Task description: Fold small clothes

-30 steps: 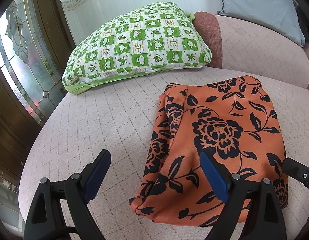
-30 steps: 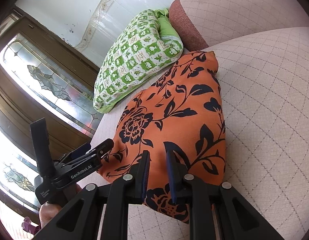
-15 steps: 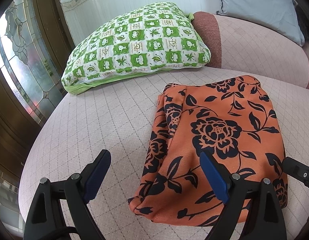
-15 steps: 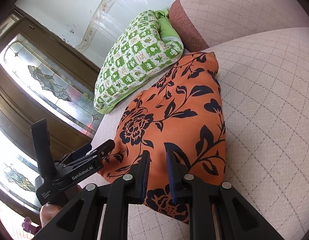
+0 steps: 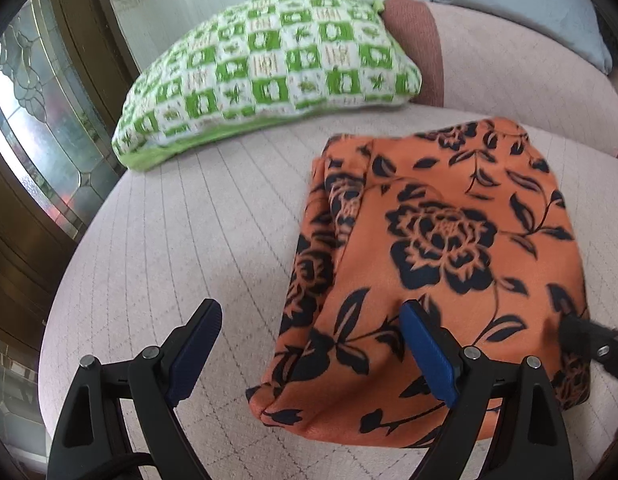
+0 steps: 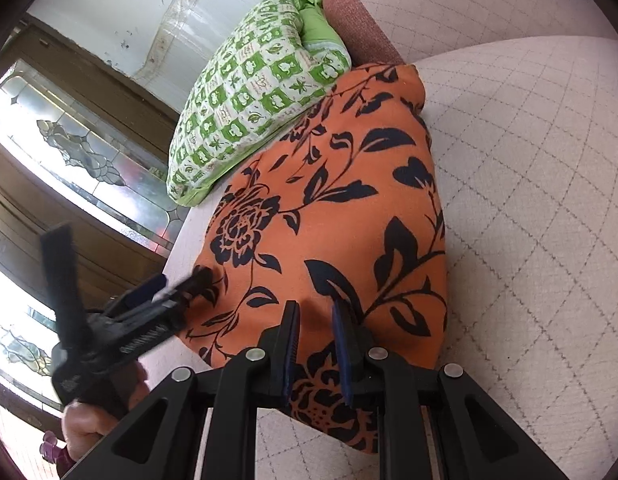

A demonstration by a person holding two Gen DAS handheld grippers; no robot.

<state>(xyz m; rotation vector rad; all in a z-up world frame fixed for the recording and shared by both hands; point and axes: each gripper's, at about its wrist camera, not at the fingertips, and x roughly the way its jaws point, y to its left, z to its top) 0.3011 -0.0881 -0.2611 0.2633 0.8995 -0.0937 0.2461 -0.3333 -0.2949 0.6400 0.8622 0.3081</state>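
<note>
An orange garment with a black flower print [image 5: 441, 264] lies folded in a compact rectangle on the pale quilted cushion [image 5: 197, 232]. It also shows in the right wrist view [image 6: 333, 216]. My left gripper [image 5: 309, 328] is open and empty, just above the garment's near left corner. My right gripper [image 6: 315, 320] is nearly closed with a narrow gap, over the garment's near edge; no cloth shows pinched between the pads. The left gripper appears blurred at the left of the right wrist view [image 6: 149, 300].
A green and white checked pillow [image 5: 269, 64] lies at the back left, close behind the garment. A reddish bolster [image 5: 417, 48] and a grey-blue pillow [image 5: 521, 8] lie behind it. A leaded glass door [image 5: 33, 120] stands past the cushion's left edge.
The left gripper has shifted slightly, and its view is now blurred with motion. The garment lies as before. The right gripper's narrow gap is unchanged.
</note>
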